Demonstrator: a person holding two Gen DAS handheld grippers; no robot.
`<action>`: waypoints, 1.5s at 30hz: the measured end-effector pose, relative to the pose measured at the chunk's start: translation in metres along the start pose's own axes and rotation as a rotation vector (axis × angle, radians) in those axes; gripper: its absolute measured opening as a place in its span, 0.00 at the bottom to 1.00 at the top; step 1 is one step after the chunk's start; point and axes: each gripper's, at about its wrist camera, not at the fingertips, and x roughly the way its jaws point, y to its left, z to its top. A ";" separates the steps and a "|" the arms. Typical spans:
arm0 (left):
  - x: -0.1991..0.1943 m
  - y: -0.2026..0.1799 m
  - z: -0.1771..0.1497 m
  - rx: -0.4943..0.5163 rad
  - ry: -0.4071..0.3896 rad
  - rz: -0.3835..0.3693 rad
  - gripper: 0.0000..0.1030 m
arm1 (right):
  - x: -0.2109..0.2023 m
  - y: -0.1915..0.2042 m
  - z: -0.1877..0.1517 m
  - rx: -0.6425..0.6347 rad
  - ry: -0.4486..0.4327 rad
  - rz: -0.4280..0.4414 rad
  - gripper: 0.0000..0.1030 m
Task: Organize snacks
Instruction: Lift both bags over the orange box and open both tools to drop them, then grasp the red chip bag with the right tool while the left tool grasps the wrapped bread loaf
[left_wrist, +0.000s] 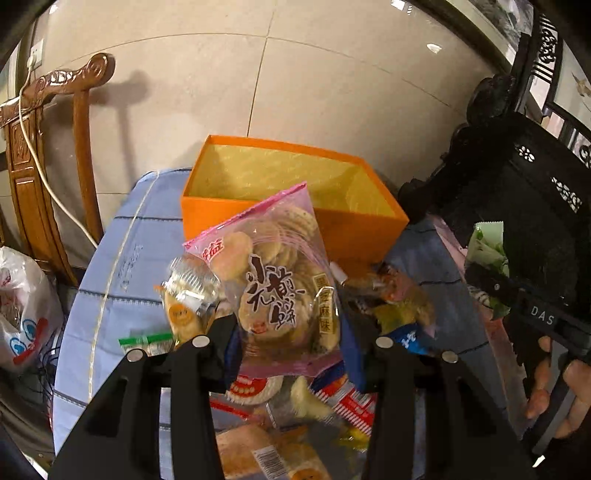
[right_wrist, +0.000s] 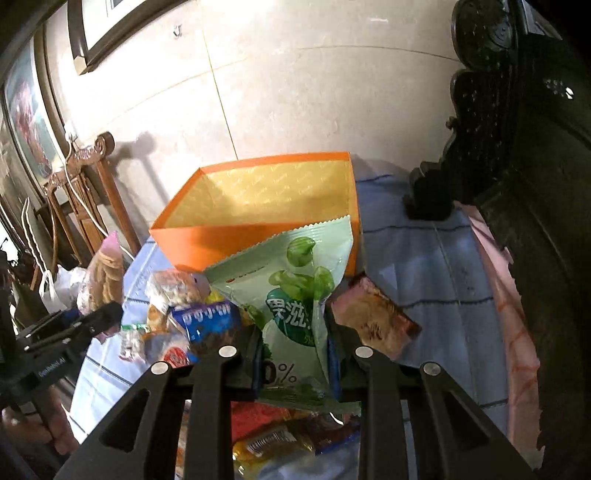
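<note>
Table under a light blue striped cloth, dark carved furniture along its right edge, wooden chair off its left edge. Orange box stands open-topped at the far edge of the table, yellow lining visible, nothing seen inside. Loose pile of snack packets on the cloth in front of the box, toward the near edge.

Left gripper: jaws pinching the pink-edged cracker bag by its lower part, bag upright and lifted clear of the pile, in front of the box's near wall.

Right gripper: jaws clamped narrow on the green snack pouch, held upright above the pile, its top edge overlapping the box's near right corner in view. A brown packet lies flat just right of it.
</note>
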 end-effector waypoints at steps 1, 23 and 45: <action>0.002 -0.002 0.008 -0.003 0.001 -0.002 0.42 | -0.001 0.001 0.010 -0.002 -0.006 0.002 0.25; 0.072 0.020 0.160 0.053 -0.020 0.174 0.92 | 0.072 -0.001 0.153 -0.076 -0.002 -0.068 0.61; 0.037 0.027 -0.150 0.121 0.181 0.170 0.96 | 0.075 0.064 -0.095 -0.313 0.201 0.002 0.84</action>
